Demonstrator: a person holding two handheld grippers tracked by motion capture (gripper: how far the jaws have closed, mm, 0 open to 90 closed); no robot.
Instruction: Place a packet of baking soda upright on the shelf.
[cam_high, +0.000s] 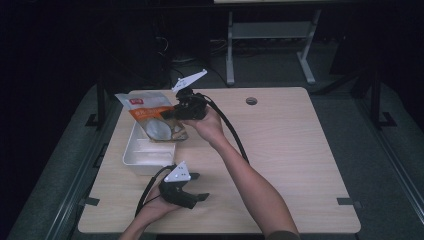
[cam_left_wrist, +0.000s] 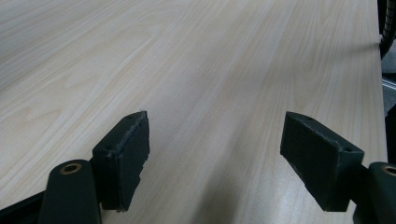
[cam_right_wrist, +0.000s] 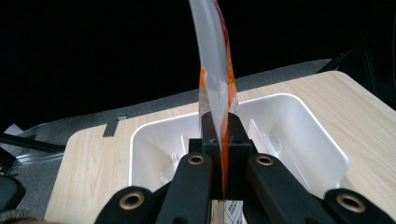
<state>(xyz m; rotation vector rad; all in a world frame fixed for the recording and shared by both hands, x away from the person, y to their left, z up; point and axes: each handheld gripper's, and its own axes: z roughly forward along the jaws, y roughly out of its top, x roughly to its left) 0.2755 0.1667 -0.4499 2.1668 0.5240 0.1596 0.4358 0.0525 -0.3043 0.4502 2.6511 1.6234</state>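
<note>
- While the orange and white pouch was held above the white tray, it was pinched flat between the closed jaws of the right gripper; in the right gripper view the pouch was seen edge-on, rising upright from the clamped pads.
- The left gripper was kept near the front edge of the tabletop, its jaws spread wide with nothing between them; bare wood grain was seen between its pads.
- A slip was judged the main risk: the pouch film looked glossy and smooth, only a narrow strip of it was caught, and a quick swing could let it slide out of the grip.
- A missed placement was judged possible too: the pouch hung over the far end of the tray, and its limp lower part could catch on the rim and fold outside rather than drop in.
- The tray could be nudged or tipped if the pouch or jaws dragged on its wall, since it appeared to be thin, light moulded plastic and nothing held it down.
- The pouch was flat and flexible, with a pale picture panel on its face; the printing was too small to be read.
- The tray was rectangular with rounded corners, glossy, with raised ribs on its floor.
- The tabletop was pale wood laminate, smooth and matt; the gripper pads were black, blocky and slightly frayed at the edges.
</note>
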